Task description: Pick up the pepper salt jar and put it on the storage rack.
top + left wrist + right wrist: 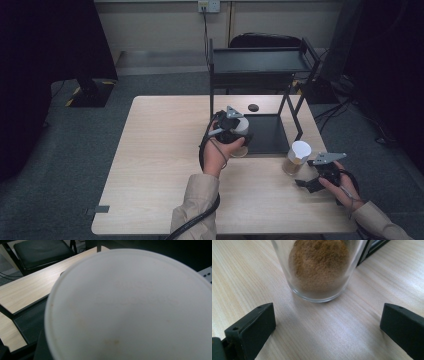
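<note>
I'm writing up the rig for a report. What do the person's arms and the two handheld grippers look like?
Both sleeves are beige. The left gripper is black with a grey three-cornered plate on top, and a thick black cable trails from it along the forearm. The right gripper is also black with a grey plate; its jaws are blocky and matte black with small holes.
</note>
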Available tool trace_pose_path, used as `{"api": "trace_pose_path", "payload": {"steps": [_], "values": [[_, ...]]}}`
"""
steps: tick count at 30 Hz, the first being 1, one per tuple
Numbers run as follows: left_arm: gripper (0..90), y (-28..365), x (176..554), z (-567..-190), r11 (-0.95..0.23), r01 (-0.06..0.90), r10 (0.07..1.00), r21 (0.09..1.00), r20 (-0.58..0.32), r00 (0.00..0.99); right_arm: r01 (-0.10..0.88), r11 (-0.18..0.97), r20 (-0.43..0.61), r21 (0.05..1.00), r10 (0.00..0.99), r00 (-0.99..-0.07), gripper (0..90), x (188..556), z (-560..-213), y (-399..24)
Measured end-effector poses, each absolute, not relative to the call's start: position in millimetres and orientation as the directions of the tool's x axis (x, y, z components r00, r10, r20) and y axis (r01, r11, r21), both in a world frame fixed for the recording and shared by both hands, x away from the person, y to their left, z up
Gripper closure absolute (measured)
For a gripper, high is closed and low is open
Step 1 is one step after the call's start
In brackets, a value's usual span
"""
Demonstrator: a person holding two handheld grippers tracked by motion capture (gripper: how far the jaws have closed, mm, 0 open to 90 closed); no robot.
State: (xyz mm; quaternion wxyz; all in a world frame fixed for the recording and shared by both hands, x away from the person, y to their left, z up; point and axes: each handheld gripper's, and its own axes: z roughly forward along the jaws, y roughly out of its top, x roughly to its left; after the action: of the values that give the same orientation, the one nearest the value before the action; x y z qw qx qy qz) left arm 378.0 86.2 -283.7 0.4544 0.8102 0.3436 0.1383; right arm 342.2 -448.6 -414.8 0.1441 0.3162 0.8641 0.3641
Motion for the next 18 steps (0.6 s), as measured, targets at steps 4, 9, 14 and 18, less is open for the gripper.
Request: {"api": "trace_pose_path", "payload": {"steps": [4,9,14,18], "values": [[35.1,83,382,-275,-0.37,0.433,0.683,0.822,-0.075,0.726,0.441,0.535,-0.019,0.72,0.651,-0.759,0.0,342,-415,-449],[35.1,80,388,-266,-0.364,0.427,0.679,0.828,-0.078,0.73,0.443,0.534,-0.018,0.72,0.652,-0.758,0.0,342,-415,-449],[35.2,76,394,-258,-0.355,0.422,0.671,0.834,-0.087,0.737,0.442,0.535,-0.018,0.72,0.652,-0.758,0.0,342,-415,-449],[35.2,71,399,-248,-0.363,0.427,0.666,0.828,-0.09,0.741,0.442,0.535,-0.018,0.72,0.652,-0.758,0.0,342,-415,-449]]}}
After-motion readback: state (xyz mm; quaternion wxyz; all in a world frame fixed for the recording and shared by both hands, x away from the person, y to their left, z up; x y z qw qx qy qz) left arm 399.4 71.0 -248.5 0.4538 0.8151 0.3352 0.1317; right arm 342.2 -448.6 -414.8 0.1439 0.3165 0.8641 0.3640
